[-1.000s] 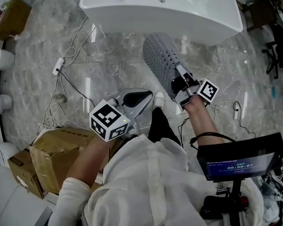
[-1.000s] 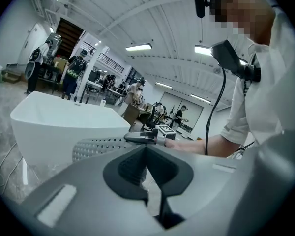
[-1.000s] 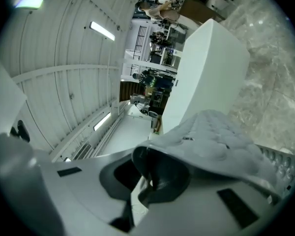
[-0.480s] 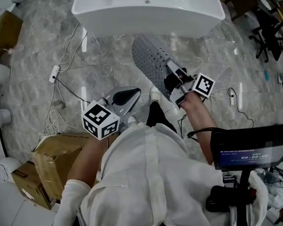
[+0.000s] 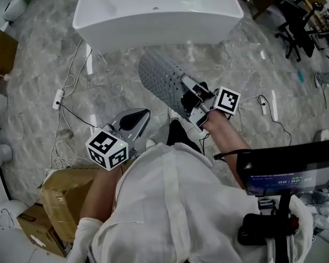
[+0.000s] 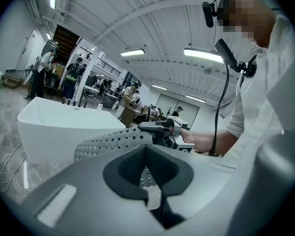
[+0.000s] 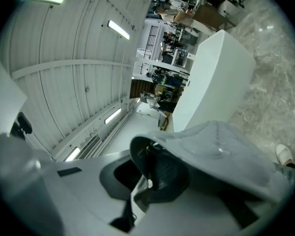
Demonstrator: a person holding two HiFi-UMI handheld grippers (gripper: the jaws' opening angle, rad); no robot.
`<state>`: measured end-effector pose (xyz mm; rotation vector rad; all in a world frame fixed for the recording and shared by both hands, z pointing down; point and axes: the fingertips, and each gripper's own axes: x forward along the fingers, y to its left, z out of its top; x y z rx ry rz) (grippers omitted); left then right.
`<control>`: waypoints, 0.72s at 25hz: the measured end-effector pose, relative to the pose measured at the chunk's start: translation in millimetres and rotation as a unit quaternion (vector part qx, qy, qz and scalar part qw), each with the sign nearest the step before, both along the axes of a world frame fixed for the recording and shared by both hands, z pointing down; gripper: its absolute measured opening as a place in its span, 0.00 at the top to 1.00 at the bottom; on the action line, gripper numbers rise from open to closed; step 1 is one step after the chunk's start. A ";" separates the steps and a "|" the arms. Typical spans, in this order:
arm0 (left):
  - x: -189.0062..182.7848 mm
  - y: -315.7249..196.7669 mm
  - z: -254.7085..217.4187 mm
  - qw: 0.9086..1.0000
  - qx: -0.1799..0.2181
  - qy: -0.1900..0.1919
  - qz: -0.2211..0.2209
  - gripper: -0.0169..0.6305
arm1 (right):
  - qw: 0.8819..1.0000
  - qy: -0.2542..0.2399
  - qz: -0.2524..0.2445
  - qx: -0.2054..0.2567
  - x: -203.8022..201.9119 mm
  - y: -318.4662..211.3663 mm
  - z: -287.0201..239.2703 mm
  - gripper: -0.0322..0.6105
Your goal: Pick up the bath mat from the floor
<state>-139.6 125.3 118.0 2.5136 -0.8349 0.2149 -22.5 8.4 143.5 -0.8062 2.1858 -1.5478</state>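
Marble floor (image 5: pixel 38 86) all round, white bathtub (image 5: pixel 153 15) just past the grippers. Compared with a second ago, both grippers have come up and across a bit. The grey perforated bath mat (image 5: pixel 162 81) rides along in the same grip. The right gripper (image 5: pixel 187 87) is clamped tight on the mat's near edge, and the mat curls out ahead of its jaws toward the tub, off the floor. The left gripper (image 5: pixel 143 115) hangs beside and a little behind it, jaws together, with nothing in them and apart from the mat.
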 end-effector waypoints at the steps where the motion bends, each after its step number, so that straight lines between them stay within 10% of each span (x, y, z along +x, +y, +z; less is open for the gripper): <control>1: -2.0 3.9 -0.3 1.000 0.001 -0.001 0.001 0.96 | 1.000 0.000 0.000 0.001 -1.4 4.9 -1.9 0.93; 18: -6.2 25.5 -0.9 1.000 0.004 -0.007 0.004 0.96 | 1.000 0.010 -0.003 0.014 0.8 31.6 -9.0 0.93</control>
